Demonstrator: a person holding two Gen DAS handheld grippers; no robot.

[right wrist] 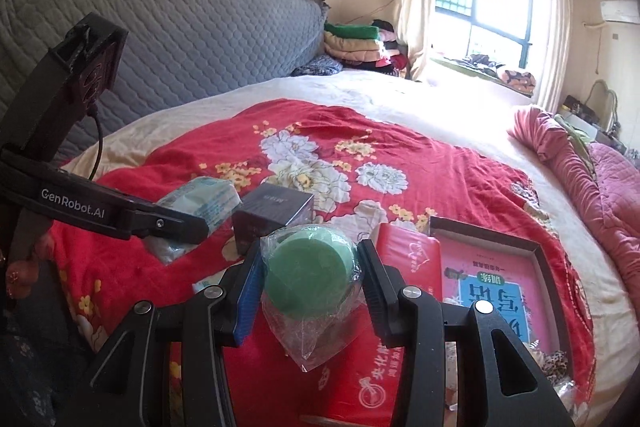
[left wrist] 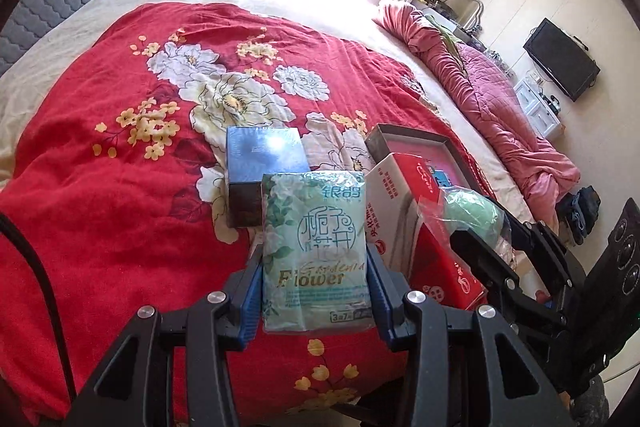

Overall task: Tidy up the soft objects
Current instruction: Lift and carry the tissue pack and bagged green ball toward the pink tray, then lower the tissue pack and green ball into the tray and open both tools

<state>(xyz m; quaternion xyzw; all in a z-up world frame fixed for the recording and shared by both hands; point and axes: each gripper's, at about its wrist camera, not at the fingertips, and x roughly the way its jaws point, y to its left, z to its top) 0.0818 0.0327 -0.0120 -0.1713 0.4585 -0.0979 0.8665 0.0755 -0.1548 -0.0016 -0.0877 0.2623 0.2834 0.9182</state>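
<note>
Low in the middle of the left wrist view, my left gripper (left wrist: 314, 287) is clamped on a green tissue pack (left wrist: 314, 251), held above the red floral quilt (left wrist: 100, 187). Behind it sits a dark blue box (left wrist: 262, 163); right of it lies a red-and-white tissue box (left wrist: 400, 195). My right gripper (right wrist: 310, 267) pinches a bagged green sponge (right wrist: 310, 271) at lower centre of its view.

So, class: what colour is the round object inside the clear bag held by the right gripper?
Green. The round sponge in its clear bag shows best in the right wrist view.
</note>
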